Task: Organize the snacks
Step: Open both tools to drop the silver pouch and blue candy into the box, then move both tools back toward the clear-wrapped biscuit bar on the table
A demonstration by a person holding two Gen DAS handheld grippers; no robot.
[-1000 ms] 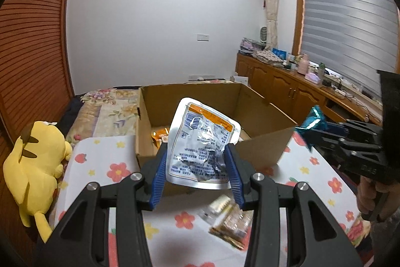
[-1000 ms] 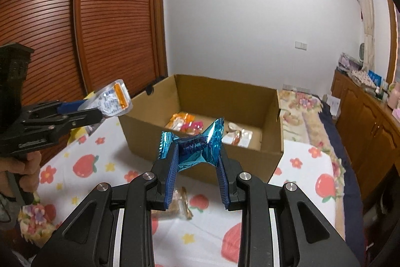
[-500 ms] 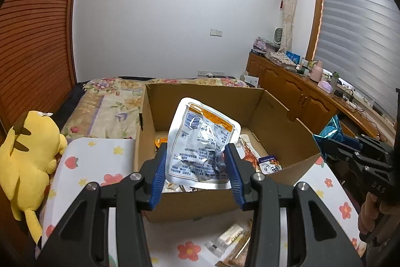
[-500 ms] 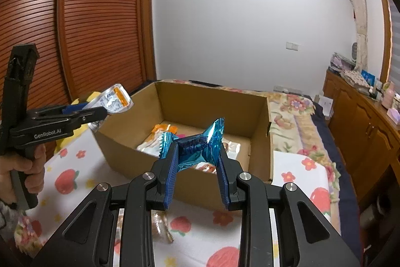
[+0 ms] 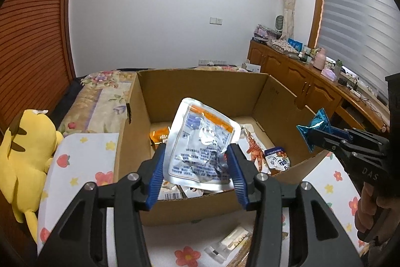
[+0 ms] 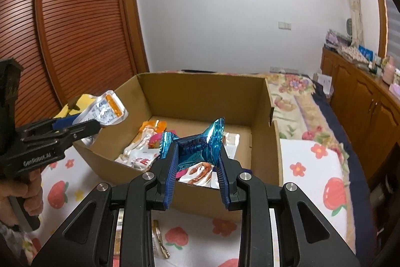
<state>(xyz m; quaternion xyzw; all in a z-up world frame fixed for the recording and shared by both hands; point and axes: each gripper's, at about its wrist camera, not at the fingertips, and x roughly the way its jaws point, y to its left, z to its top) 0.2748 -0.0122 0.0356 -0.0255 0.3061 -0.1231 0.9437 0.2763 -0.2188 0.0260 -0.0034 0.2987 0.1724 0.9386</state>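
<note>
Left hand-held gripper (image 5: 197, 167), jaws just opening, with silver pouch (image 5: 200, 147) between its pads above the cardboard box (image 5: 200, 91). Right hand-held gripper (image 6: 197, 164) pinches blue wrapper (image 6: 197, 144) over the box's near wall on the tabletop (image 6: 310, 167).

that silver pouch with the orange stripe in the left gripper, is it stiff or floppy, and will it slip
The silver pouch looks semi-stiff: it stands upright above the left gripper without drooping. Its crinkled foil probably dents easily. The glossy film may be slippery, and the jaws have just been opening, so it could drop.
</note>
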